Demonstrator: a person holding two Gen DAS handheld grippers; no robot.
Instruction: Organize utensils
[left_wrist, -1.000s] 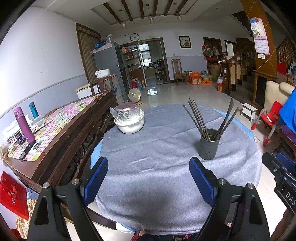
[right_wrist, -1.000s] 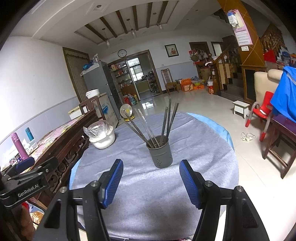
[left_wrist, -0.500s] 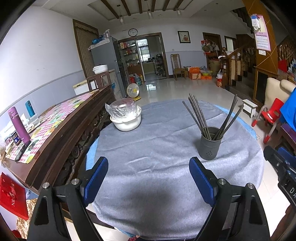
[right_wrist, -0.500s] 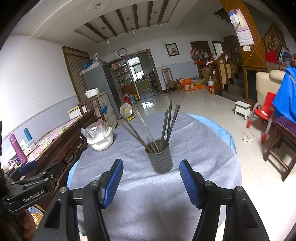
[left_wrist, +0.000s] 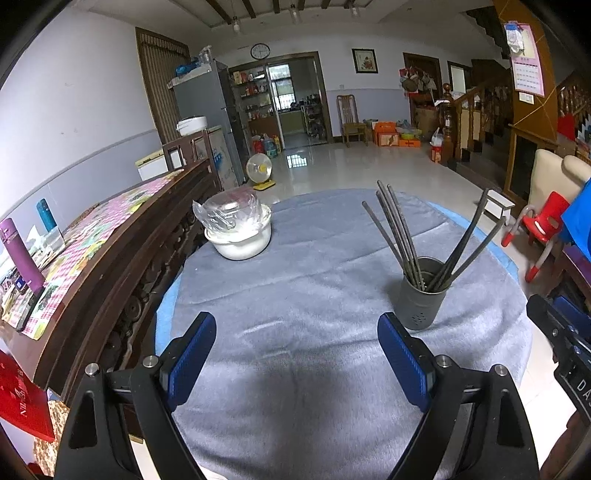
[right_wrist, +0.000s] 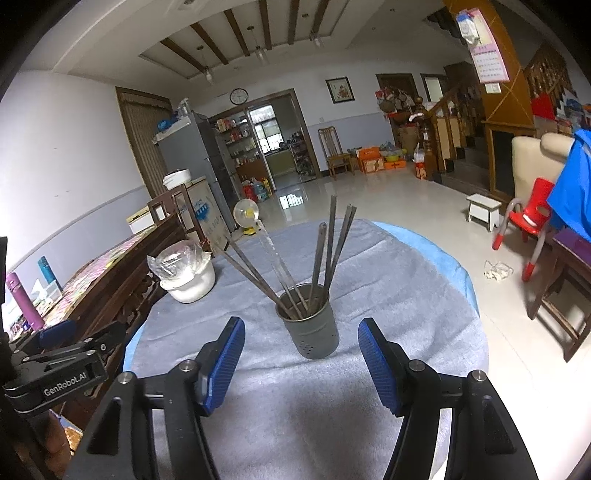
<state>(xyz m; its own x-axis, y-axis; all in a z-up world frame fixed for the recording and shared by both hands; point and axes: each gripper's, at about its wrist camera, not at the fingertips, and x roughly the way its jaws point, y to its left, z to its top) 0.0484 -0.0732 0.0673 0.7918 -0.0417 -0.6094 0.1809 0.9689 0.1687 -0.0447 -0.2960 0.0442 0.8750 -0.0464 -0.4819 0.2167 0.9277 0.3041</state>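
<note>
A dark grey holder (left_wrist: 422, 295) (right_wrist: 309, 321) stands upright on the round table's grey cloth (left_wrist: 295, 280) (right_wrist: 388, 288). Several dark chopsticks (left_wrist: 399, 229) (right_wrist: 325, 251) fan out of it, some leaning left, some right. My left gripper (left_wrist: 297, 350) is open with nothing between its blue pads; the holder sits just beyond its right fingertip. My right gripper (right_wrist: 301, 354) is open too, and the holder stands ahead, centred between its fingers (right_wrist: 376, 354) but beyond the tips. The left gripper's black body (right_wrist: 59, 365) shows at the right wrist view's left edge.
A white bowl (left_wrist: 242, 240) (right_wrist: 190, 284) covered with clear plastic sits at the table's far left. A long dark wooden bench (left_wrist: 122, 240) with a checked cloth and bottles runs along the table's left side. A red child's chair (right_wrist: 528, 221) and a wooden chair stand to the right.
Both grippers have moved forward over the table, so the holder and the bowl look larger and nearer. Neither gripper's jaws have changed.
</note>
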